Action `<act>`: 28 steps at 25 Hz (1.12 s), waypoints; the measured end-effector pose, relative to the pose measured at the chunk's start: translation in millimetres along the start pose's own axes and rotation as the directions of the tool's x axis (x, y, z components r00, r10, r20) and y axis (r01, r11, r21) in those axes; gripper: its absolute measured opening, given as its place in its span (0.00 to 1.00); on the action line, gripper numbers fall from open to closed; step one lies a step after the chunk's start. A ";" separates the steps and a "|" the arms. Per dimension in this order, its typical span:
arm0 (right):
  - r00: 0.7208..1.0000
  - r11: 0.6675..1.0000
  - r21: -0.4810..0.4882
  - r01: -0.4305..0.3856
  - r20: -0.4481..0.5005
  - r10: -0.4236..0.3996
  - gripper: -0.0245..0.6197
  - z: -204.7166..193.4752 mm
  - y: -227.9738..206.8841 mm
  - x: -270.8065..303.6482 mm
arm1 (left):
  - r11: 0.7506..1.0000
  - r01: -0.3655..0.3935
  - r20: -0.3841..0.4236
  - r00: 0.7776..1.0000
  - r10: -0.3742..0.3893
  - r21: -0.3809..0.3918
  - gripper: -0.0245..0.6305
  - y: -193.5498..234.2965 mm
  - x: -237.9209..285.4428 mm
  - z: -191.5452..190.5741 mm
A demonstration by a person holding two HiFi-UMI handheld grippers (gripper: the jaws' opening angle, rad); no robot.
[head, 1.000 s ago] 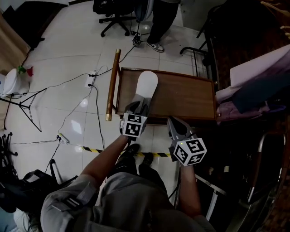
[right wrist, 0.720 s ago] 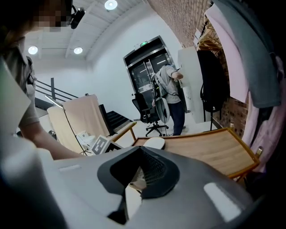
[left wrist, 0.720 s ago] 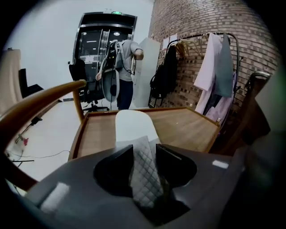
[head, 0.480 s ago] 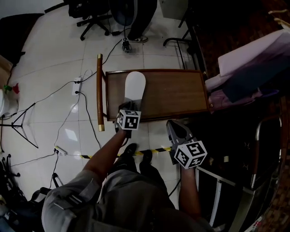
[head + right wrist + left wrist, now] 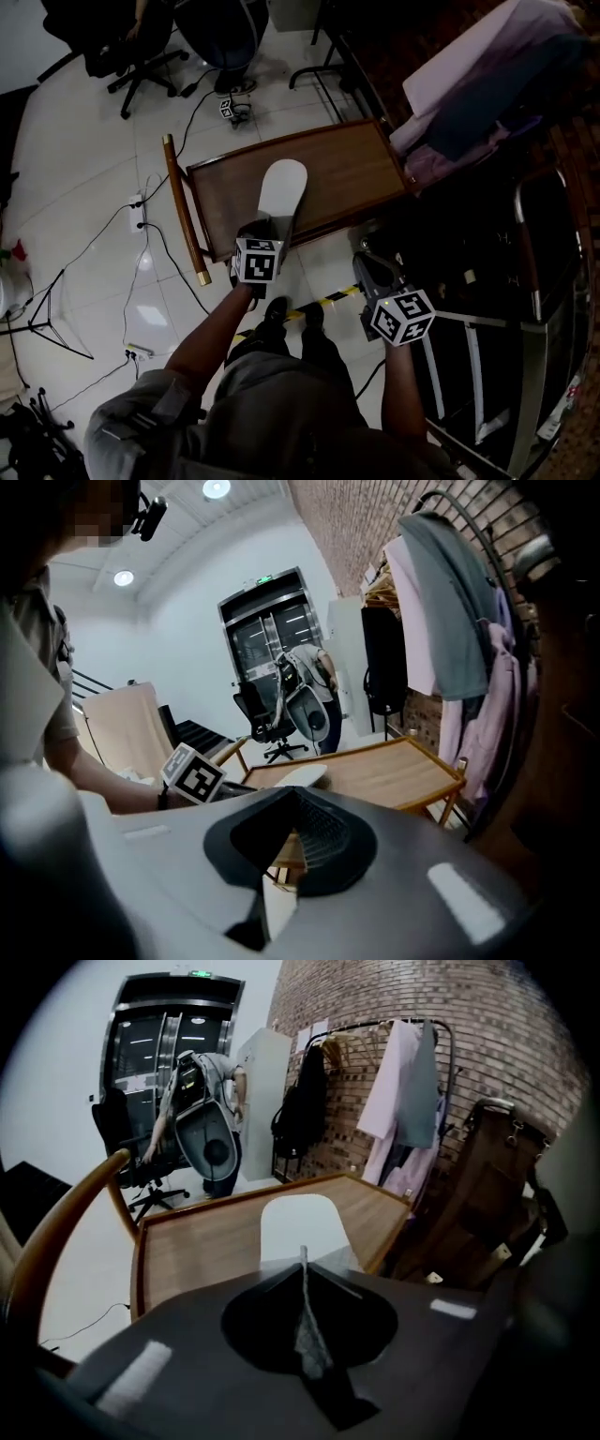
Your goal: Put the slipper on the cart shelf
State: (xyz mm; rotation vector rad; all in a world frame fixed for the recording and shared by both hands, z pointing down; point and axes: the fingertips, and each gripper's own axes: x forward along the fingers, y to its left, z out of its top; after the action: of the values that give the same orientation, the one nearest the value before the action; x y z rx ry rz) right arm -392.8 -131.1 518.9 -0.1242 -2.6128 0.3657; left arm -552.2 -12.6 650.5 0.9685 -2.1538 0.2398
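Observation:
A white slipper [image 5: 279,192] lies flat on the brown wooden cart shelf [image 5: 342,173], toe pointing away from me. My left gripper [image 5: 255,231] sits at the slipper's heel end. Its jaws are closing and stand together in the left gripper view, with nothing visible between them [image 5: 302,1258]. The slipper [image 5: 298,1222] lies just beyond the tips on the shelf [image 5: 202,1241]. My right gripper [image 5: 366,267] hangs off the cart's near right corner, above the floor. It is open and empty [image 5: 286,850], and the slipper [image 5: 300,776] shows far ahead of it.
The cart's wooden handle bar [image 5: 183,211] runs along its left end. Hanging clothes [image 5: 469,84] and a metal rack [image 5: 487,356] crowd the right side. Office chairs [image 5: 131,37] and floor cables [image 5: 141,211] lie to the left. Yellow-black tape [image 5: 323,302] crosses the tiles at my feet.
The left gripper's jaws have come together at the slipper's heel. The slipper stays flat on the shelf. The head view has swung, so the cart now sits tilted in the picture.

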 end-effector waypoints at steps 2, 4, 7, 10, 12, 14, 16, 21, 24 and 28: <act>0.999 0.999 0.025 0.044 0.008 -0.044 0.04 -9.8 -4.7 -16.2 | 0.998 0.058 0.010 0.998 -0.059 0.038 0.07 -22.5 -10.8 2.4; 0.996 0.996 0.042 0.083 0.020 -0.084 0.04 -17.1 -9.2 -34.0 | 0.989 0.118 0.015 0.993 -0.120 0.092 0.07 -49.8 -22.6 3.2; 0.988 0.987 0.070 0.148 0.043 -0.151 0.04 -27.4 -17.3 -65.7 | 0.965 0.205 0.014 0.978 -0.210 0.163 0.07 -95.3 -42.2 -0.8; 0.971 0.969 0.115 0.221 0.071 -0.230 0.04 -42.0 -24.0 -102.5 | 0.929 0.291 -0.010 0.955 -0.297 0.226 0.06 -140.8 -61.5 -13.7; 0.959 0.957 0.136 0.257 0.084 -0.270 0.04 -52.2 -29.8 -128.5 | 0.902 0.344 -0.034 0.937 -0.347 0.261 0.07 -171.8 -72.3 -25.2; 0.947 0.944 0.158 0.289 0.098 -0.306 0.04 -65.3 -34.7 -157.2 | 0.872 0.391 -0.066 0.919 -0.390 0.293 0.07 -202.1 -82.7 -39.7; 0.930 0.927 0.187 0.326 0.116 -0.350 0.04 -82.8 -36.2 -192.4 | 0.834 0.438 -0.101 0.897 -0.431 0.336 0.07 -233.3 -95.2 -58.1; 0.872 0.877 0.248 0.412 0.173 -0.459 0.04 -127.0 -28.3 -291.0 | 0.731 0.520 -0.161 0.848 -0.505 0.443 0.07 -307.8 -144.4 -100.0; 0.840 0.851 0.275 0.447 0.197 -0.505 0.04 -155.0 -22.2 -351.1 | 0.685 0.555 -0.187 0.822 -0.538 0.472 0.06 -357.9 -175.6 -132.8; 0.794 0.808 0.316 0.497 0.210 -0.571 0.04 -195.1 -15.0 -426.2 | 0.606 0.622 -0.229 0.767 -0.600 0.496 0.07 -432.6 -215.2 -176.0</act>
State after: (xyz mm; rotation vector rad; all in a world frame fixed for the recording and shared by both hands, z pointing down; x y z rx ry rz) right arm 74.1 -165.3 490.3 0.8125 -2.7070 0.5239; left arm -54.8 -114.3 568.7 1.9617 -1.5863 0.5448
